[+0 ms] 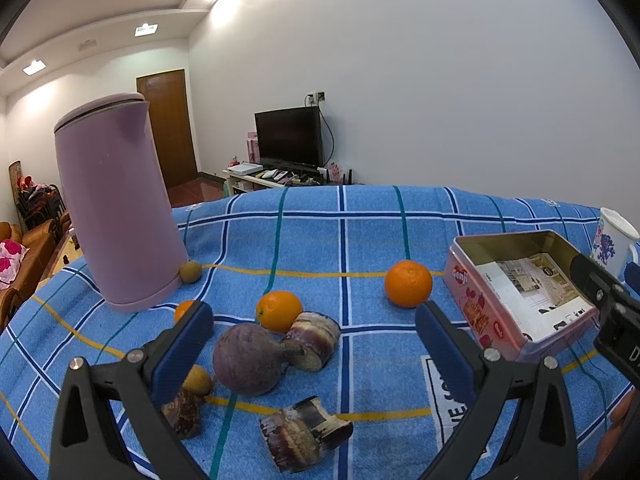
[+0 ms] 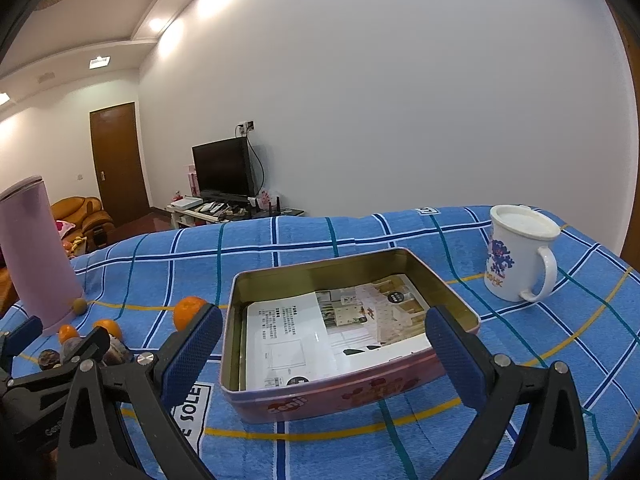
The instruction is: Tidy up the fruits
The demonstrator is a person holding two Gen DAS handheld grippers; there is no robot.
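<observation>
In the left wrist view my left gripper (image 1: 314,322) is open and empty, hovering above a round purple fruit (image 1: 250,359). Around it lie a cut sugarcane piece (image 1: 314,340), another sugarcane piece (image 1: 304,434), an orange (image 1: 279,310), a farther orange (image 1: 408,283), a small orange (image 1: 183,309) and a small brown longan (image 1: 190,271). An open pink tin (image 1: 516,296) with a leaflet inside sits at the right. In the right wrist view my right gripper (image 2: 324,330) is open and empty over the tin (image 2: 340,396).
A tall pink kettle (image 1: 116,204) stands at the left on the blue checked cloth (image 1: 372,232). A white mug (image 2: 516,256) stands right of the tin. Another small yellow-brown fruit (image 1: 198,378) and a sugarcane stub (image 1: 182,412) lie behind the left finger.
</observation>
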